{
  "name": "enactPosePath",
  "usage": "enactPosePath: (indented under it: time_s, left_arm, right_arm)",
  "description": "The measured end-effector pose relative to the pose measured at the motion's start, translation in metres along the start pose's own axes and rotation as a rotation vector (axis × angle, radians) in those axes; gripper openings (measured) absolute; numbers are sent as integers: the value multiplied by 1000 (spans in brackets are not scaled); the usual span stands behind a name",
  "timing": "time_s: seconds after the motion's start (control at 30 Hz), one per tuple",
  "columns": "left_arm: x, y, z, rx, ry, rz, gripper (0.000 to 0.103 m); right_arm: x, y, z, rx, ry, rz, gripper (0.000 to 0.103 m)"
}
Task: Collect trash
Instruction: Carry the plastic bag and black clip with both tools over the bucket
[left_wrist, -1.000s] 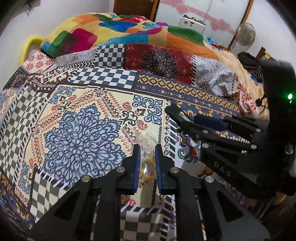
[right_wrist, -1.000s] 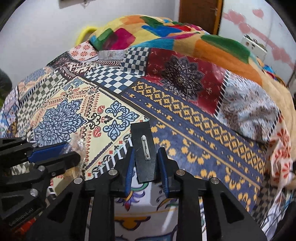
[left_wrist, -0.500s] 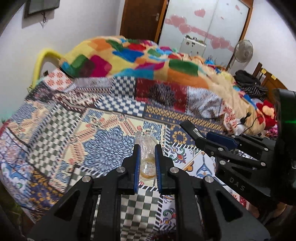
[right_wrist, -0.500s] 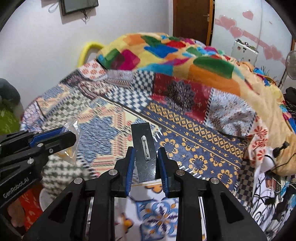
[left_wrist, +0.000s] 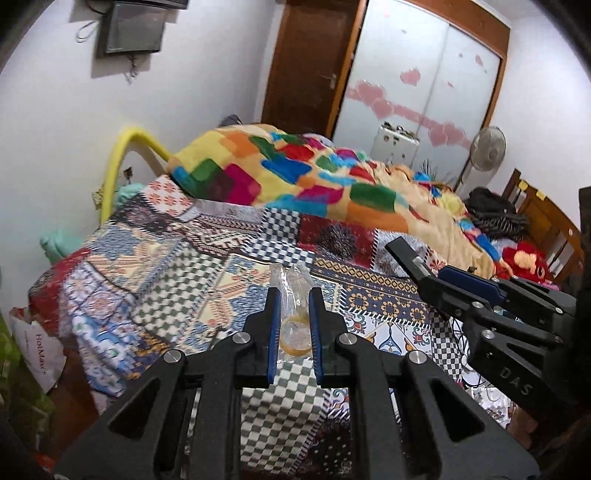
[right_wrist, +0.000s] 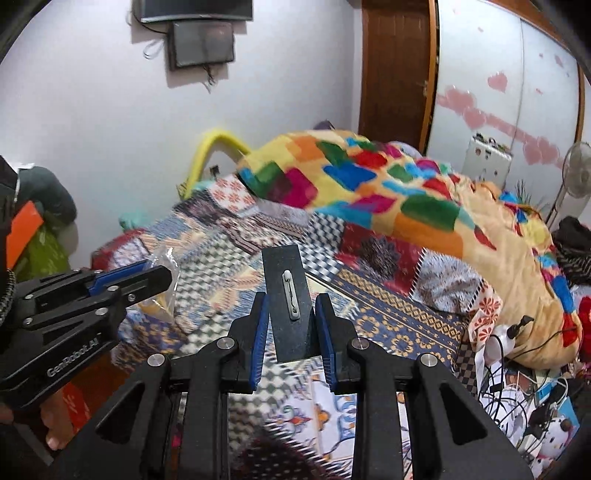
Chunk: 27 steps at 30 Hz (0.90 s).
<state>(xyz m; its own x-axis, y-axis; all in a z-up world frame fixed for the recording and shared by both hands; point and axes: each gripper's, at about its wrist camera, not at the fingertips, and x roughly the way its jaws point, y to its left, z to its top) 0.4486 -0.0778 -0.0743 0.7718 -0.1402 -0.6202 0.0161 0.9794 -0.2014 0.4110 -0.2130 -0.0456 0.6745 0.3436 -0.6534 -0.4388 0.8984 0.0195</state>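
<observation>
My left gripper (left_wrist: 292, 295) is shut on a clear plastic wrapper (left_wrist: 291, 291) with a yellow ring inside, held in the air above the patterned bedspread (left_wrist: 207, 273). The wrapper also shows in the right wrist view (right_wrist: 166, 280), sticking out of the left gripper (right_wrist: 162, 275). My right gripper (right_wrist: 290, 302) is shut on a flat black card (right_wrist: 288, 295) with a small grey clip on it. In the left wrist view the right gripper (left_wrist: 424, 275) holds that black card (left_wrist: 406, 256) at the right, beside the left gripper.
A colourful blanket (left_wrist: 295, 173) is heaped on the far side of the bed. A wooden door (left_wrist: 310, 62) and wardrobe (left_wrist: 424, 85) stand behind. A fan (left_wrist: 487, 147) is at the right. Cables and toys (right_wrist: 532, 402) lie at the bed's right end. A white bag (left_wrist: 37, 347) sits on the floor at left.
Both grippers have risen and pulled back from the bedspread, still holding the wrapper and the black card. The bed now looks farther and more of the room shows.
</observation>
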Motion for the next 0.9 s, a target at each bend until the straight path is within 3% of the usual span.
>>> enactPosePath:
  time_s: [0.47,0.9]
  left_arm:
    - [-111,98,-36,-74,-62,120,14]
    - [-167,208,-110,-156,8,264,14]
  right_arm:
    - [-37,114,-12,-63,-32,136,23]
    - [-17,230,-42,-184,36,274,23]
